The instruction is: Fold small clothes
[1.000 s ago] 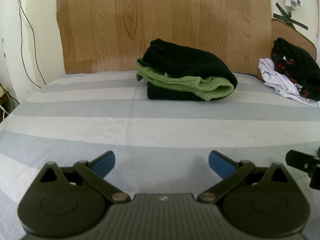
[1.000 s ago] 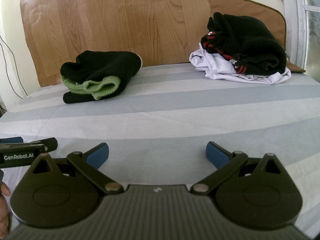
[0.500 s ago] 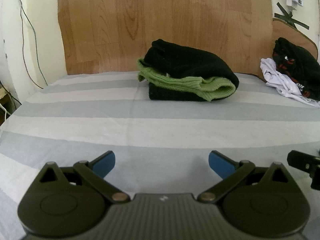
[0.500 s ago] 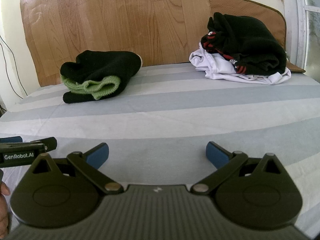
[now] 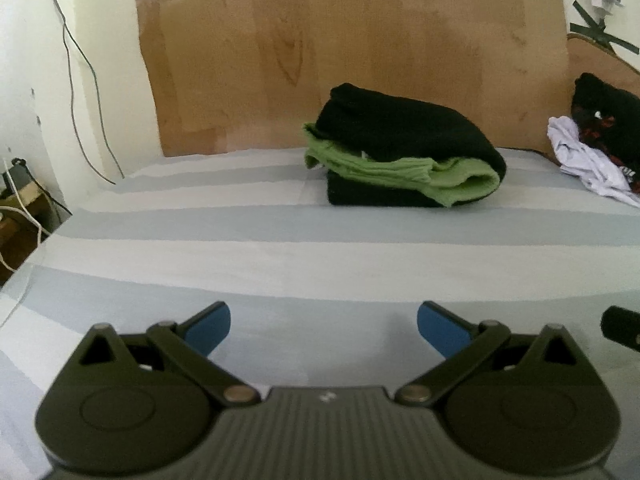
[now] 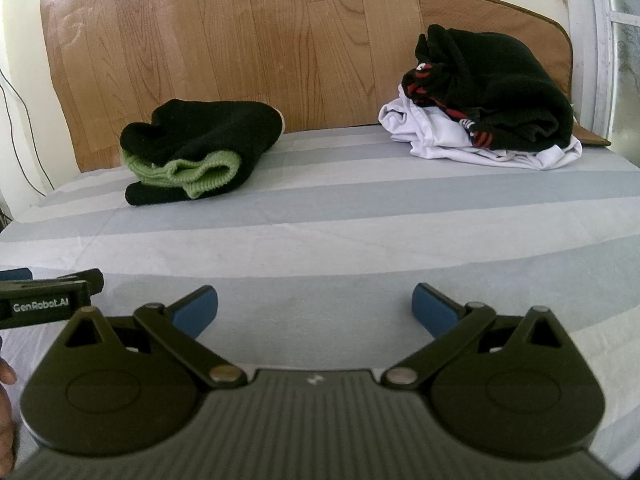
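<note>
A folded stack of black and green knit clothes (image 5: 404,156) (image 6: 196,152) lies at the back of the striped bed. A loose heap of black, red-patterned and white clothes (image 6: 484,100) (image 5: 596,148) sits at the back right. My left gripper (image 5: 323,330) hovers low over the near part of the bed, open, nothing between its blue pads. My right gripper (image 6: 314,310) hangs likewise, open and empty, well short of both piles. The left gripper's side (image 6: 48,296) shows at the left edge of the right wrist view.
The bed sheet (image 6: 360,240) has grey and white stripes. A wood-pattern panel (image 5: 340,40) stands behind the bed, a brown cushion (image 6: 496,12) at the back right. Cables (image 5: 80,80) hang on the left wall. A hand (image 6: 6,412) shows at the left edge.
The left wrist view has shifted leftward: the folded stack and the loose heap sit further right in it. The right gripper has hardly moved. Both stay open.
</note>
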Demonstrator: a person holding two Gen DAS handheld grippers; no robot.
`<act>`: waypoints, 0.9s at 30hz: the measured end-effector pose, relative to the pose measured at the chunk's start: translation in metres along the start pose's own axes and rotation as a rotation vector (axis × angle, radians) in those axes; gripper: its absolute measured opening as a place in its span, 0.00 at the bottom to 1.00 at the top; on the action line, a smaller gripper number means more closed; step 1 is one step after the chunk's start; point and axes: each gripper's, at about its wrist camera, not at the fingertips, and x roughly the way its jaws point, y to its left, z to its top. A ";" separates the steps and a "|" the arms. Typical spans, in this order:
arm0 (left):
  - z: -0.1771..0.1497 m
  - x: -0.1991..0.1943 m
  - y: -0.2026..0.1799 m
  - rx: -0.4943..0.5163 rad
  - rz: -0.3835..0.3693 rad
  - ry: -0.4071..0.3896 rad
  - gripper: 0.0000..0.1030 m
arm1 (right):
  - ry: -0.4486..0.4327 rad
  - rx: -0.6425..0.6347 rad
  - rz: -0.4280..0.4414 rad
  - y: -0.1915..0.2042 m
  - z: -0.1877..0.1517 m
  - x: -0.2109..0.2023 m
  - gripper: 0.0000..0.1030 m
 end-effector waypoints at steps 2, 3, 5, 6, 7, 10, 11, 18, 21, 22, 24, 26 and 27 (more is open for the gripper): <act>0.000 0.000 -0.002 0.007 0.022 -0.002 1.00 | 0.000 0.000 0.000 0.000 0.000 0.000 1.00; 0.000 -0.001 -0.003 0.011 0.031 -0.004 1.00 | 0.000 0.001 0.002 0.000 0.000 0.000 1.00; 0.000 -0.001 -0.004 0.020 0.046 -0.005 1.00 | -0.002 0.004 0.005 -0.001 0.000 0.000 1.00; 0.000 -0.001 -0.006 0.026 0.054 -0.004 1.00 | -0.002 0.006 0.006 -0.001 0.000 0.000 1.00; -0.001 -0.001 -0.007 0.030 0.062 -0.004 1.00 | -0.002 0.005 0.007 -0.001 0.000 0.000 1.00; -0.001 -0.002 -0.009 0.040 0.075 -0.004 1.00 | -0.002 0.005 0.008 -0.001 0.000 0.000 1.00; -0.001 -0.002 -0.009 0.042 0.078 -0.007 1.00 | -0.002 0.005 0.007 -0.001 0.000 0.000 1.00; -0.001 -0.002 -0.012 0.059 0.086 0.000 1.00 | -0.003 0.007 0.010 -0.002 0.001 0.000 1.00; 0.001 0.001 -0.013 0.066 0.083 0.021 1.00 | -0.002 0.006 0.009 -0.001 0.000 0.001 1.00; 0.001 0.001 -0.013 0.067 0.083 0.024 1.00 | -0.002 0.006 0.009 -0.001 0.000 0.000 1.00; 0.001 0.001 -0.013 0.068 0.083 0.027 1.00 | -0.002 0.006 0.008 -0.001 0.000 0.001 1.00; 0.001 0.001 -0.013 0.066 0.079 0.030 1.00 | 0.001 -0.001 0.004 -0.001 0.001 0.001 1.00; 0.001 0.001 -0.012 0.064 0.076 0.032 1.00 | 0.002 -0.004 0.001 0.000 0.001 0.002 1.00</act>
